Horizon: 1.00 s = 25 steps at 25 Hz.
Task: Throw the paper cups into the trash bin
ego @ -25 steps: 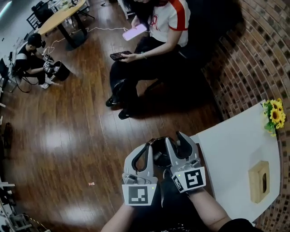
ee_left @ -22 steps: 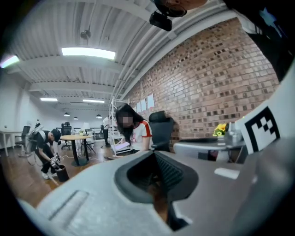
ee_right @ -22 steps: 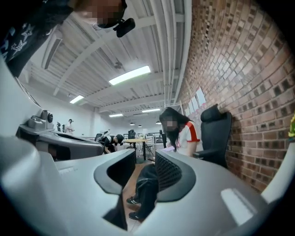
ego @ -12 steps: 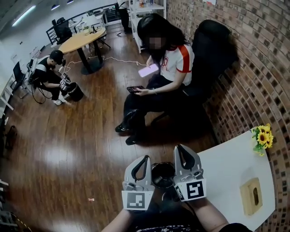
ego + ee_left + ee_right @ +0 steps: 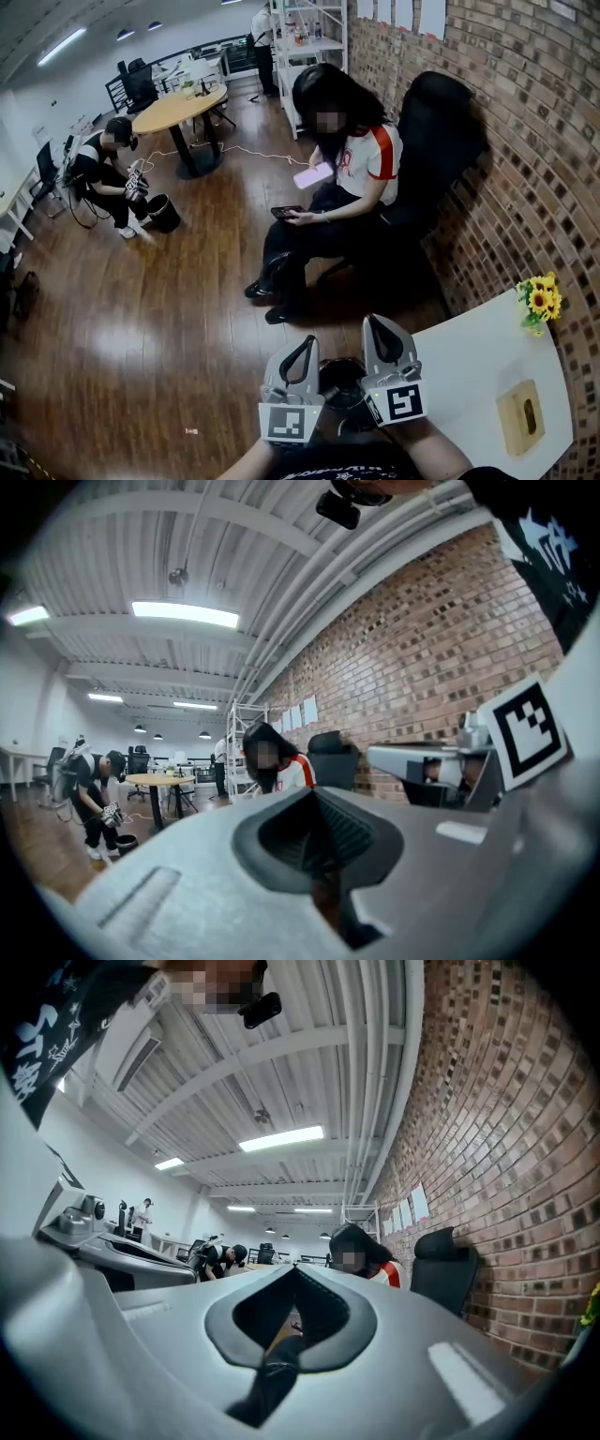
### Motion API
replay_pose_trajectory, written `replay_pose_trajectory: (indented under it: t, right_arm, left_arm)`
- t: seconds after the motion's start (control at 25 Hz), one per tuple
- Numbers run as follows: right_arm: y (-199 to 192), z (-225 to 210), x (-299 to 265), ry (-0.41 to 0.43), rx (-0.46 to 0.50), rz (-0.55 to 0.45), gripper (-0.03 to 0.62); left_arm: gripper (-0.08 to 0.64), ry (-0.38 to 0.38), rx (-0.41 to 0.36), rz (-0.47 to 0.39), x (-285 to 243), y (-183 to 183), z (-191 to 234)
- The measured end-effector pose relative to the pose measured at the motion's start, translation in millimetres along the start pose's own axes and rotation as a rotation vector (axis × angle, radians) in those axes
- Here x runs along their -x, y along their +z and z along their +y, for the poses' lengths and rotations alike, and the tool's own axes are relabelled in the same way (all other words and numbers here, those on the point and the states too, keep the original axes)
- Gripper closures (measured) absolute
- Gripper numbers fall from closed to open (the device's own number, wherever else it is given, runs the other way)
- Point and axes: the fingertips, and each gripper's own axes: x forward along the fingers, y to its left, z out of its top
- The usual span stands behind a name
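In the head view both grippers are held side by side low in the picture, tips pointing away from me. My left gripper (image 5: 305,341) is shut with nothing in it. My right gripper (image 5: 380,325) is shut too and also empty. Between and below them stands a round black trash bin (image 5: 340,382), partly hidden by the grippers. In the left gripper view the left gripper (image 5: 314,794) shows jaws meeting at the tip, and the right gripper (image 5: 295,1269) looks the same in its own view. I see no paper cup in any view.
A white table (image 5: 469,361) stands at the right with a wooden tissue box (image 5: 521,417) and sunflowers (image 5: 539,300). A seated person (image 5: 347,183) is ahead by the brick wall. Another person (image 5: 108,164) crouches far left by a black bucket (image 5: 164,213) and a round table (image 5: 183,108).
The head view has tilted up, so more of the room shows and the bin sits lower in the picture. The right gripper's jaws have come together. Both grippers stay side by side.
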Motion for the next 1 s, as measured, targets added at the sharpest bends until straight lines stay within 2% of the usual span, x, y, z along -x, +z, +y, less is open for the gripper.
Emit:
replay_pose_trajectory:
  t: [0.2, 0.6, 1.0]
  right_arm:
    - [4.3, 9.0, -0.4, 0.034, 0.022, 0.004, 0.584]
    - [-7.4, 10.7, 0.5, 0.042, 0.019, 0.033, 0.584]
    - [-12.1, 4.8, -0.8, 0.011, 0.016, 0.042, 0.584]
  left_arm:
    - [0.555, -0.001, 0.013, -0.006, 2.8, 1.0, 2.6]
    - [0.555, -0.006, -0.007, -0.002, 2.5, 1.9, 7.3]
    - [0.555, -0.003, 0.001, 0.004, 2.4, -4.2, 12.7]
